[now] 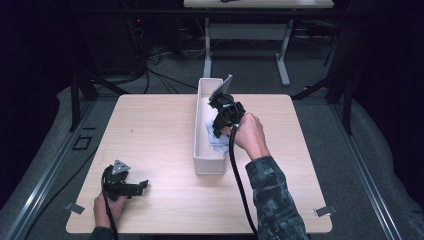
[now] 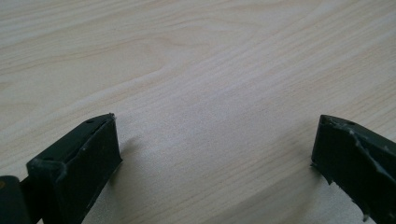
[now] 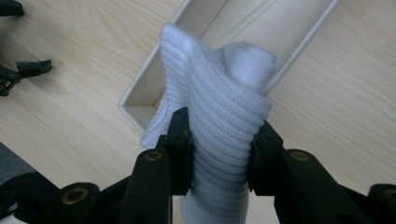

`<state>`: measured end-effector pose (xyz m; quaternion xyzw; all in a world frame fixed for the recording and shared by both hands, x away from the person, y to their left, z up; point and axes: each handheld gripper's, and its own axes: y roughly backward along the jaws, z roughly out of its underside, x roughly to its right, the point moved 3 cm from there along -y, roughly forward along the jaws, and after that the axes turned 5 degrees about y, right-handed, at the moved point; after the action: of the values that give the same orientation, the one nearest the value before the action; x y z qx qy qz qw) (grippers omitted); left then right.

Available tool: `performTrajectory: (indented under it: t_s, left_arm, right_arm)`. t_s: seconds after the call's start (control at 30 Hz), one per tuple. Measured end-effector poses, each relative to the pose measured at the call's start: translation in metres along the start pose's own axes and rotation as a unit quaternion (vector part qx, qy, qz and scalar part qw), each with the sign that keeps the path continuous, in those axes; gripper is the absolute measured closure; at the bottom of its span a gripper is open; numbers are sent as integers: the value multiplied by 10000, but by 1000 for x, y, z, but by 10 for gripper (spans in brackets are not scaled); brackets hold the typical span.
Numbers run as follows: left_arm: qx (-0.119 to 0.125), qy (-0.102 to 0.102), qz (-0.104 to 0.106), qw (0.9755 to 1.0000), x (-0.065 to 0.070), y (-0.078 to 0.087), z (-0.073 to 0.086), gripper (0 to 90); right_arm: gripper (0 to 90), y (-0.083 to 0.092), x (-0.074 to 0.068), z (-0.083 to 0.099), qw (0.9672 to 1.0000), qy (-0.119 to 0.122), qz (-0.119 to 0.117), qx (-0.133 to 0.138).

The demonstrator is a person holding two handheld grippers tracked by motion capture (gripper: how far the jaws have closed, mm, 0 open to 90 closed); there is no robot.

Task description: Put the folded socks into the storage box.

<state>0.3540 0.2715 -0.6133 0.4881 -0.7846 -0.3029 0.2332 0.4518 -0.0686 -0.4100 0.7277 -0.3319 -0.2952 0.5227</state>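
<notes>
In the right gripper view, the sock [image 3: 219, 107] is running off the bottom edge, so its lower end is not showing, and the part pinched between the right claw's [image 3: 219, 154] jaws is lying hidden behind them. The sock is also covering much of the box [image 3: 140, 100], whose far end is being cut off by the top edge. In the high view, the claw and hand [image 1: 250, 132] are hiding most of the sock, leaving a small pale patch too small to read. The left claw's [image 2: 212, 154] jaws are being cropped by the bottom and side edges in the left gripper view. The desk [image 1: 160, 130] is running past every edge there.
</notes>
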Motion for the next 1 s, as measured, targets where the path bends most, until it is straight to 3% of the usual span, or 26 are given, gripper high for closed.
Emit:
performTrajectory:
  t_s: [0.47,0.5,0.57,0.67,1.0]
  left_arm:
    - [6,2,1,10000,0,0,0,7]
    - [7,2,2,10000,0,0,0,7]
    - [6,2,2,10000,0,0,0,7]
    - [-1,0,0,10000,0,0,0,7]
    - [9,2,1,10000,0,0,0,7]
  right_arm:
    - [666,-13,-7,-9,10000,-53,-17,-10]
    - [666,-14,-7,-10,9999,-61,-103,-21]
    - [666,-18,-8,-10,9999,-97,15,-27]
    - [666,-23,-8,-12,9998,-160,-70,-86]
    - [665,-40,-10,-13,9996,-266,9,-124]
